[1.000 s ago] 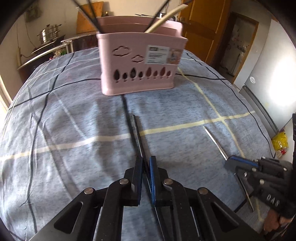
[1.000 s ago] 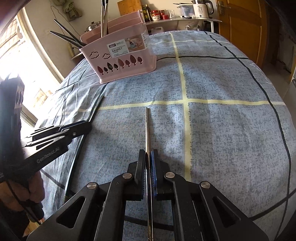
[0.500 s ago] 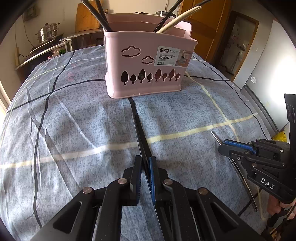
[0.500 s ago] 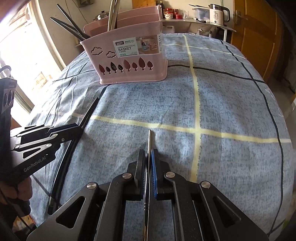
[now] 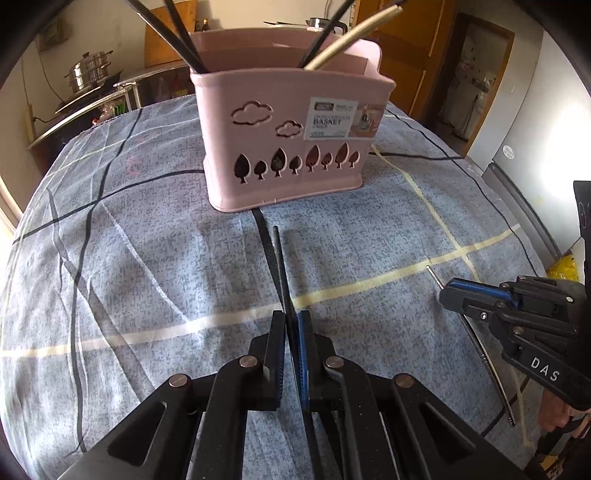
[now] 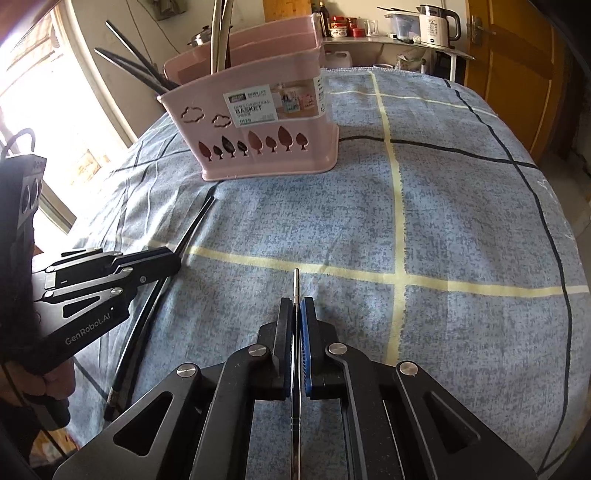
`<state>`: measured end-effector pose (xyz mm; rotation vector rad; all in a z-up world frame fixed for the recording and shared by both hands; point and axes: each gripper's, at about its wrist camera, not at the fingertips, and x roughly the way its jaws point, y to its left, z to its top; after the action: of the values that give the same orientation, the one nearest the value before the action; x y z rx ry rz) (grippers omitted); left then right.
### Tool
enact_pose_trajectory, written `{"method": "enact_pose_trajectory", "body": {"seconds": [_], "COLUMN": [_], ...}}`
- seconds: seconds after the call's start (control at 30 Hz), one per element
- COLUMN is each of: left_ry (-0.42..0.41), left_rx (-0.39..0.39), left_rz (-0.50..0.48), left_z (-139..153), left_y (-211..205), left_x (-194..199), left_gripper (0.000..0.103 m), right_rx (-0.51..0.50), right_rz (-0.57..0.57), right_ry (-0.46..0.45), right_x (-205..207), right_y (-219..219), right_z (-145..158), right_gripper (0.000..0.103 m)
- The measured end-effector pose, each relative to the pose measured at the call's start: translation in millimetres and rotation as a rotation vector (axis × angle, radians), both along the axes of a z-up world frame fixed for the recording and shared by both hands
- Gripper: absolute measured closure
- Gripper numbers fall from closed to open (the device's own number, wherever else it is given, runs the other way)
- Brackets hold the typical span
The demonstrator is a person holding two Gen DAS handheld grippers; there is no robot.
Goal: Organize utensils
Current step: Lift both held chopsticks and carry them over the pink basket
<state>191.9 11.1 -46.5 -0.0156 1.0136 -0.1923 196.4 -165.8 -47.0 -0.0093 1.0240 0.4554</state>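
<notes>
A pink utensil basket (image 5: 288, 136) stands on the blue checked cloth, holding black chopsticks and a pale handle; it also shows in the right wrist view (image 6: 255, 122). My left gripper (image 5: 292, 325) is shut on a black chopstick (image 5: 281, 266) whose tip points at the basket's base. My right gripper (image 6: 296, 314) is shut on a thin metal chopstick (image 6: 296, 284), lifted above the cloth. Each gripper shows in the other's view: the right one (image 5: 448, 295) and the left one (image 6: 173, 258).
The cloth-covered table (image 6: 443, 221) drops off at its edges. A steel pot (image 5: 88, 72) sits on a side counter at the left. A kettle and jars (image 6: 439, 20) stand on a shelf behind. A wooden door (image 6: 513, 62) is at the right.
Both grippers have moved forward toward the basket, which now looks larger and nearer. Both stay shut on their chopsticks.
</notes>
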Motion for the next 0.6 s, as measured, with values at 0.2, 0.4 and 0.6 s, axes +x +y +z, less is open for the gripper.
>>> {"method": "enact_pose_trajectory", "body": {"seconds": [0.2, 0.4, 0.6], "left_ry": [-0.061, -0.140, -0.217], "left_rx": [-0.026, -0.056, -0.078], "left_rz": [0.009, 0.012, 0.015], "left_z": [27.4, 65.4, 101.9], "left_y": [6.0, 11.1, 17.1], "left_x": [-5.7, -10.0, -16.1], "left_gripper": [0.098, 0.098, 0.098], "right_rx": [0.054, 0.093, 0.127], "right_rz": [-0.017, -0.028, -0.034], "right_ry": [-0.045, -0.117, -0.207], "right_x": [-1.7, -3.2, -5.9], "right_y": [-8.5, -16.0, -19.7], "right_z": [23.9, 56.6, 95.1], "right_gripper": [0.099, 0.099, 0.099]}}
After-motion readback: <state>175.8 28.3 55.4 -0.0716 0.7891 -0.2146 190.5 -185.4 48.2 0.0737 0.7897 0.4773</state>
